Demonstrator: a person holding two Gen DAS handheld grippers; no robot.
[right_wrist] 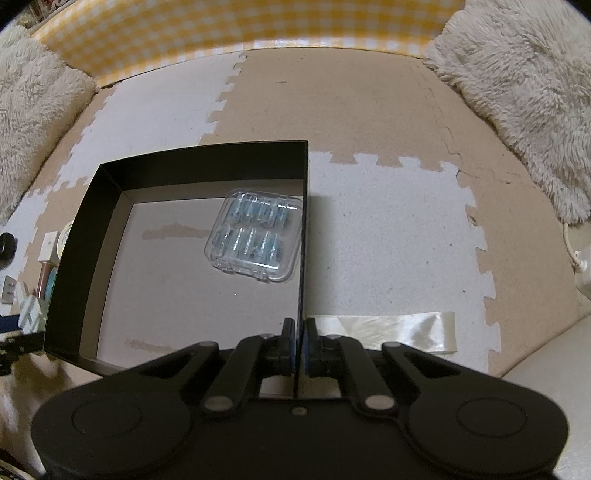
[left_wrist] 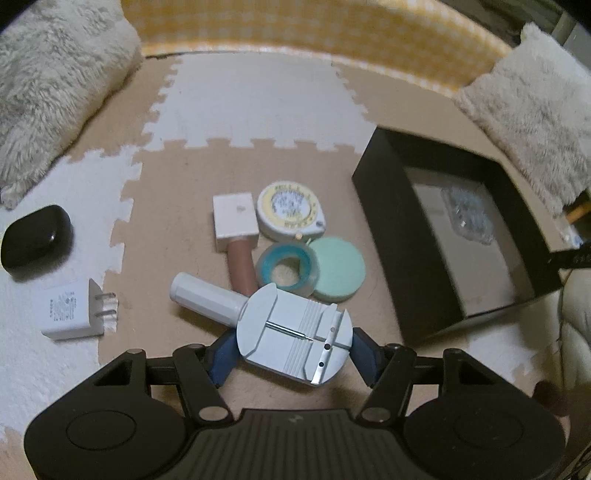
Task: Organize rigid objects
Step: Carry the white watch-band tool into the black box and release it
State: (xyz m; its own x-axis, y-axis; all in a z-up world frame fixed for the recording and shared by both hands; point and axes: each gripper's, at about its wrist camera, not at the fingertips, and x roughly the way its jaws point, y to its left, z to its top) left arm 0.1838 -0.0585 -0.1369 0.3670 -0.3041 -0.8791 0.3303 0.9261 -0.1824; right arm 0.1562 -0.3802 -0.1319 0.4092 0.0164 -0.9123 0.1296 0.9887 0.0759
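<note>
My left gripper point(left_wrist: 293, 345) is shut on a pale blue watch-link tool point(left_wrist: 291, 334) with a grey handle, held just above the foam mat. Beyond it lie a teal tape roll point(left_wrist: 288, 267), a mint round disc point(left_wrist: 338, 269), a round tape measure point(left_wrist: 290, 214), a white cube point(left_wrist: 234, 219) and a brown tube point(left_wrist: 242, 266). A black box point(left_wrist: 454, 236) stands to the right. My right gripper point(right_wrist: 300, 347) is shut on the right wall of the black box point(right_wrist: 303, 258). A clear plastic case point(right_wrist: 255, 236) of blue parts lies inside.
A white plug charger point(left_wrist: 70, 314) and a black earbud case point(left_wrist: 37, 236) lie at the left on the mat. Fluffy cushions point(left_wrist: 55, 85) sit at both back corners before a yellow checked wall point(left_wrist: 295, 26). A strip of tape point(right_wrist: 399, 328) lies right of the box.
</note>
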